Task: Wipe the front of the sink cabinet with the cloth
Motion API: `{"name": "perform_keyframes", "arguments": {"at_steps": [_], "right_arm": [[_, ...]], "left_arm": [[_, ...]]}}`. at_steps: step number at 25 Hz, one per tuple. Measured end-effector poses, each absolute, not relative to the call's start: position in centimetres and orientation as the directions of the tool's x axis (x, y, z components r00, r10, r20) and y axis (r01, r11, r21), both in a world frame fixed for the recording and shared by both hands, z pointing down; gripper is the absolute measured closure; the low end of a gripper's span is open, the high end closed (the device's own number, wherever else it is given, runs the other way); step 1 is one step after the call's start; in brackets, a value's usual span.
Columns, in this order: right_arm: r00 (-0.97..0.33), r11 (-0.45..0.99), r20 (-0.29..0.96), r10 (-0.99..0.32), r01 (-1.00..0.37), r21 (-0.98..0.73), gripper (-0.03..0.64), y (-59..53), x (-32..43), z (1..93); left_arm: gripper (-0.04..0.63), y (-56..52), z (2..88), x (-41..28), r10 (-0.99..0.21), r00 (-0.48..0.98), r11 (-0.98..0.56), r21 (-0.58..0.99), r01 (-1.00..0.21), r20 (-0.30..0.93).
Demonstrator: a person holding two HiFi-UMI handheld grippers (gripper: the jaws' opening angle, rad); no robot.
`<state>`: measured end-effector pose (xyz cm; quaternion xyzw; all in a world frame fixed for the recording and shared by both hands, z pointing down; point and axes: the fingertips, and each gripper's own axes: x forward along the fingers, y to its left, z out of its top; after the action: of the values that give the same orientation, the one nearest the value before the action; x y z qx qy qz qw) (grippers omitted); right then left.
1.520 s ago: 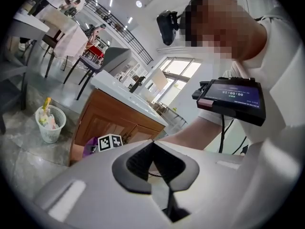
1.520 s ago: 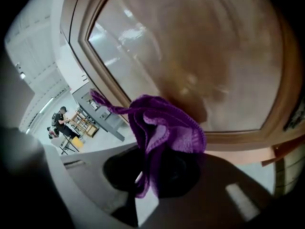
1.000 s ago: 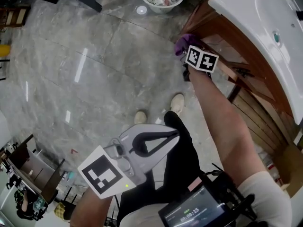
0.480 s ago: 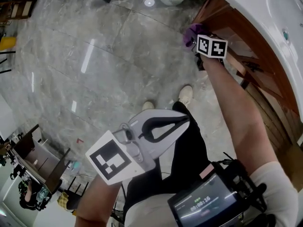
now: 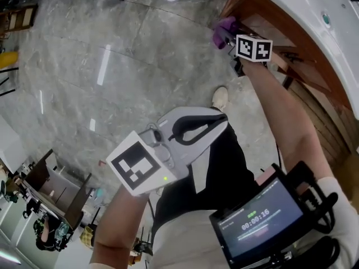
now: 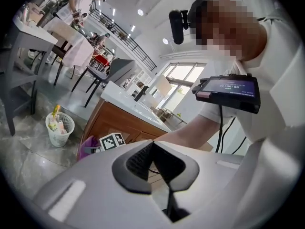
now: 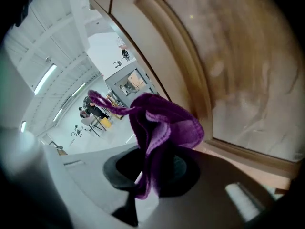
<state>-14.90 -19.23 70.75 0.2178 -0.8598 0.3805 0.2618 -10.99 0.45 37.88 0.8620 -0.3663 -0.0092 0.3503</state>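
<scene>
Left gripper [image 5: 223, 118], held low by the person's waist: jaws pressed together at the tips, nothing between them. Its marker cube [image 5: 136, 168] sits at the rear end, toward the person's forearm. Just behind and to the right of this claw, a small screen unit [image 5: 259, 219] is strapped at the person's chest, digits lit.

Under the left claw's tips, a dark trouser leg, and beyond it one pale shoe [image 5: 220, 98] on the grey marble floor [image 5: 112, 66].

Right gripper [image 7: 152, 171], out at arm's length ahead of the left one: jaws pinching the purple cloth [image 7: 164, 123]. The cloth bunches up out of the jaws, folded over itself, with a thin tail trailing off to the claw's left.

Directly ahead of the right claw, the wooden front of the sink cabinet [image 7: 238, 80]: a recessed panel with a raised frame. The cloth's bunched end is right at the frame's lower left corner; whether it presses on the wood I cannot tell.

Above the right claw, the white basin top [image 5: 314, 10] overhangs the cabinet.

Farther off, past the cloth and to the claw's left, a white waste basket [image 6: 59, 130] stands on the floor near the cabinet's end, with rubbish inside.
</scene>
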Motion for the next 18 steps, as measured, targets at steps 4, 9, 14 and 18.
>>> {"name": "perform_keyframes", "arguments": {"at_steps": [4,9,14,18], "right_arm": [[-0.765,0.661,0.619,-0.177,-0.559,-0.501,0.545,-17.3,-12.9,68.2],[-0.767,0.735,0.625,-0.148,-0.508,-0.449,0.545,-12.6,-10.4,63.5],[-0.775,0.721,0.605,-0.183,-0.524,-0.454,0.545,-8.2,-7.6,56.1],[-0.771,0.725,0.602,-0.210,-0.535,-0.432,0.545,-4.7,-5.1,50.1]], "left_arm": [[0.591,0.5,35.8,-10.2,-0.624,0.750,-0.524,0.595,-0.610,0.219],[0.591,1.9,33.6,-8.4,-0.586,0.783,-0.556,0.598,-0.577,0.211],[0.591,3.5,29.5,-7.4,-0.550,0.816,-0.585,0.614,-0.530,0.180],[0.591,4.3,26.1,-6.8,-0.519,0.839,-0.627,0.594,-0.504,0.165]]}}
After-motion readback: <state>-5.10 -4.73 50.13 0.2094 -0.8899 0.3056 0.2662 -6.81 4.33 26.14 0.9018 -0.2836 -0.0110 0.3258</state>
